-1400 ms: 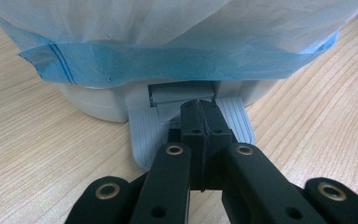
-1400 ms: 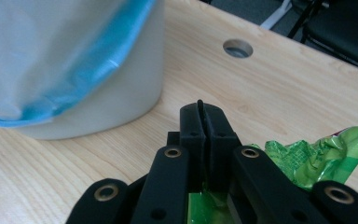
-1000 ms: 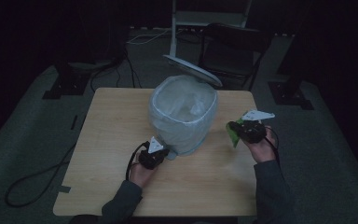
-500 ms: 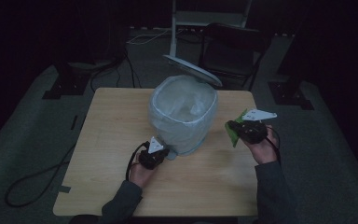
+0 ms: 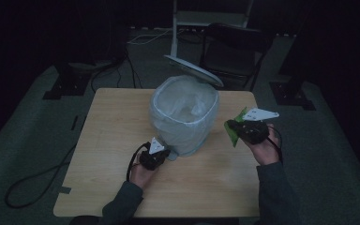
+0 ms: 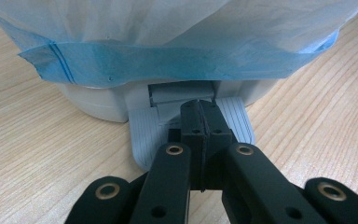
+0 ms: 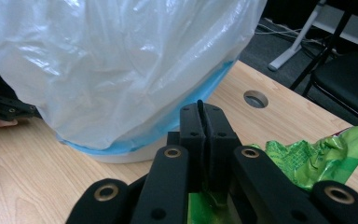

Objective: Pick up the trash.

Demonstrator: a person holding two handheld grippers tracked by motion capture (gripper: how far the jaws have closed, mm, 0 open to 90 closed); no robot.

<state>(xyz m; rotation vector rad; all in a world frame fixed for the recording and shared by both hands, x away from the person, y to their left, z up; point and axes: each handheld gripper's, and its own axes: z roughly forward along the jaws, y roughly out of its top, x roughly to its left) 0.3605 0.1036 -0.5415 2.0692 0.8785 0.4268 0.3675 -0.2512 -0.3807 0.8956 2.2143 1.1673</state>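
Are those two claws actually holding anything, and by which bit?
The right gripper pinches a green wrapper by its edge. The left gripper holds nothing: its shut jaws press on the bin's pedal, and the lid stands open.

Bin (image 5: pixel 183 136): pale grey body, with a ribbed grey pedal (image 6: pixel 186 126) directly beneath the left gripper's (image 6: pixel 200 109) black jaws. Bin liner (image 7: pixel 121 60): translucent white with a blue hem band. Wrapper (image 7: pixel 317 161) in the black right gripper (image 7: pixel 199 112): bright green, crinkled, faintly printed. Table (image 5: pixel 112 126) beneath both grippers: light wood grain.
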